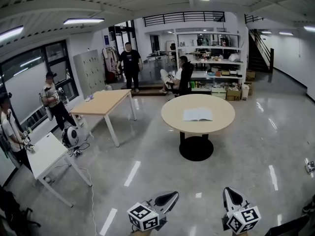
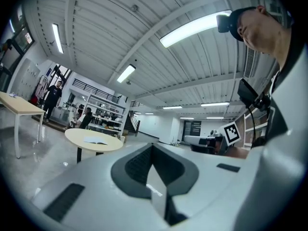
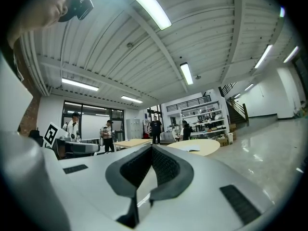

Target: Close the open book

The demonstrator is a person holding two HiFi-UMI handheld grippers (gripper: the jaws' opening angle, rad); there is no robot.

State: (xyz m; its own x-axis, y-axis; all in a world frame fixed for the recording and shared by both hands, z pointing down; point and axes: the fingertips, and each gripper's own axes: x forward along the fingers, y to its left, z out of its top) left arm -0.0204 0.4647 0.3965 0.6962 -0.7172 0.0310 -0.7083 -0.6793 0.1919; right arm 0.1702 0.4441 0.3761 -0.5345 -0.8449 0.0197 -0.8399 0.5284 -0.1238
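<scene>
The open book (image 1: 197, 114) lies flat, pages up, on a round beige table (image 1: 216, 126) in the middle of the room, far ahead of both grippers. My left gripper (image 1: 170, 198) and right gripper (image 1: 230, 194) show at the bottom edge of the head view, held level over the glossy floor, each shut with nothing between the jaws. In the left gripper view the book (image 2: 95, 140) is small at the left, beyond the closed left gripper (image 2: 153, 146). The right gripper view has the book (image 3: 195, 149) just right of the closed right gripper (image 3: 152, 147).
A long wooden table (image 1: 101, 103) stands to the left, and a white table (image 1: 47, 154) nearer left with cables on the floor beside it. One person stands and one sits behind the round table, two more at the left windows. Shelves (image 1: 216, 68) line the back wall.
</scene>
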